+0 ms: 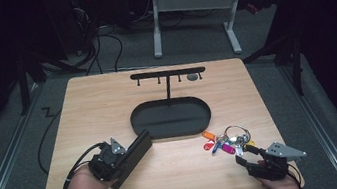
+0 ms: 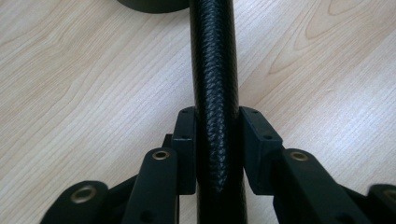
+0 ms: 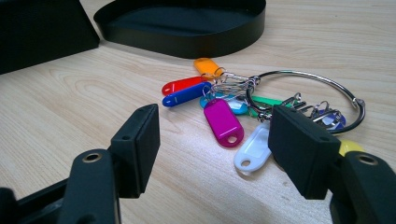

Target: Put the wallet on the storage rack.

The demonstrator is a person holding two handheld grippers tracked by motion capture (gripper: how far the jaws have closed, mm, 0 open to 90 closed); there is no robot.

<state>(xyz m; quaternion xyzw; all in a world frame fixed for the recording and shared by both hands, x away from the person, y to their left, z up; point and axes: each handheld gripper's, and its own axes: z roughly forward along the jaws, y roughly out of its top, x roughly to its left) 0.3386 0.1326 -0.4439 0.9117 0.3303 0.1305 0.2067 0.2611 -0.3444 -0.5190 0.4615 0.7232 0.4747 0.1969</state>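
Near table's front edge — left claw pinches wallet.

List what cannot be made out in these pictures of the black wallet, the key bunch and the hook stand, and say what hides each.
- Black wallet: left gripper view cuts off its far end; only its edge shows between the left claw pads.
- Key bunch: the right claw pad covers some keys in the right gripper view.
- Hook stand: its small grey hanging item is too small to identify from the high view.
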